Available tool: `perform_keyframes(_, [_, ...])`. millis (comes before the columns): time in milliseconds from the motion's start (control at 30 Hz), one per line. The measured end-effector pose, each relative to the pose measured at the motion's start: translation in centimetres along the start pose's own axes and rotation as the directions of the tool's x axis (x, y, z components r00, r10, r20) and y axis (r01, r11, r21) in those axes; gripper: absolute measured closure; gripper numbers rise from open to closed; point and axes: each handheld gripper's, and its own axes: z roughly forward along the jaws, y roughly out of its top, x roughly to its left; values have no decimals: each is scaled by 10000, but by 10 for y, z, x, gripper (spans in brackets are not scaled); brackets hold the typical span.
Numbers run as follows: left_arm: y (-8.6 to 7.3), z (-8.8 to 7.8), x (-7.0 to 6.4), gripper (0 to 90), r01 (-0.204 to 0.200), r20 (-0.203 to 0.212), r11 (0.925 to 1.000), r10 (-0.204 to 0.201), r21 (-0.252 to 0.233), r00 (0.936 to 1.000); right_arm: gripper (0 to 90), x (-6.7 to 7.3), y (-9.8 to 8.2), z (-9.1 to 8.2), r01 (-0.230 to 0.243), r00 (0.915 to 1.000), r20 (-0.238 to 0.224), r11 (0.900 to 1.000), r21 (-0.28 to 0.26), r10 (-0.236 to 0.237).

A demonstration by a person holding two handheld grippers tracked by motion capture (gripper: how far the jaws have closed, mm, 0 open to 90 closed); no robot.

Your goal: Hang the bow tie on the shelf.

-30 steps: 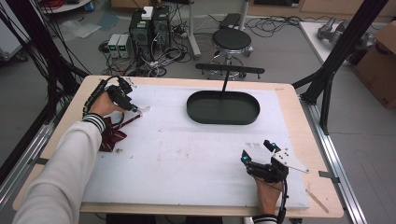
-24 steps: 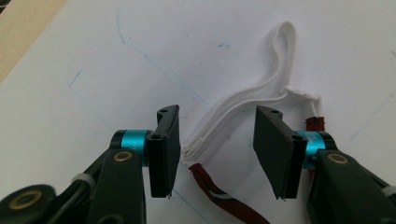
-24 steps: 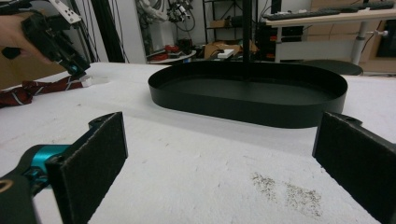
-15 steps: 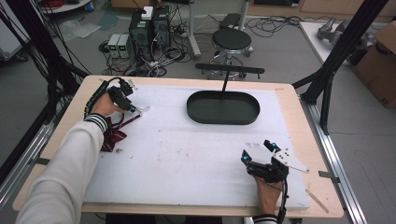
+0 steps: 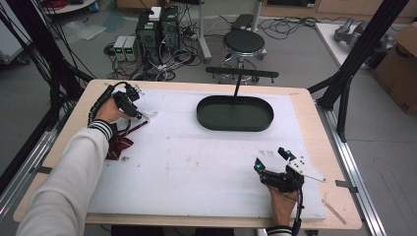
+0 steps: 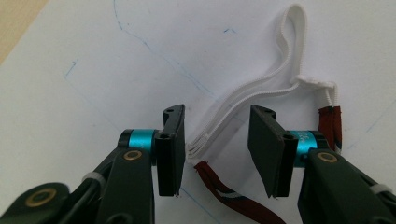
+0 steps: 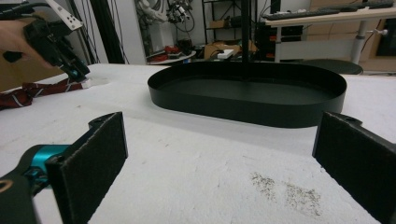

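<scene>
Now, white strap: the white strap (image 6: 261,88) is lying flat on the tabletop (image 5: 206,167), at the far left side, with its loose end sitting between the jaws of the left tool (image 6: 215,149).
Red cloth: the red cloth (image 5: 118,142) is joined to the strap and is lying just beside the left hand (image 5: 109,112).
Left tool: its jaws have just been opening a little; they are standing apart on both sides of the strap end and are not pressing on it.
Right tool: the right tool (image 5: 273,162) is resting near the front right of the tabletop, with its jaws wide apart and nothing between them.
Tray: the black tray (image 5: 235,113) is sitting at the far side, well apart from the strap.
How it is going to feel: I am guessing the strap is very light, soft and floppy, so it is going to bend and hang down when lifted.
Where to grab: I am thinking the flat end between the jaws is the best spot, pinched across its width.
Watch out: a thin strap is lying low, so the jaws may be closing over it and missing.
</scene>
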Motion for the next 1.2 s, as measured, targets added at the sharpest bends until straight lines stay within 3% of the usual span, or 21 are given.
perform_keyframes(267, [2,3,-1,603,62,-85,9998,-60,178,9999,21,0,0,0,-62,10000,21,10000,-19,62])
perform_keyframes(733, [5,5,-4,799,180,96,9986,-185,492,9998,21,-1,0,0,-97,10000,3,9999,-25,97])
perform_keyframes(800, [5,5,-4,809,496,142,9977,-503,465,9986,21,-1,0,0,-62,10000,10,10000,-44,62])
perform_keyframes(967, [5,5,-5,834,587,60,9971,-590,489,9982,21,-1,0,0,-93,10000,20,9999,-42,93])
perform_keyframes(1200, [-3,-2,-5,849,1053,171,9944,-1051,-122,9943,21,-1,0,0,-108,9999,10,9999,-45,108])
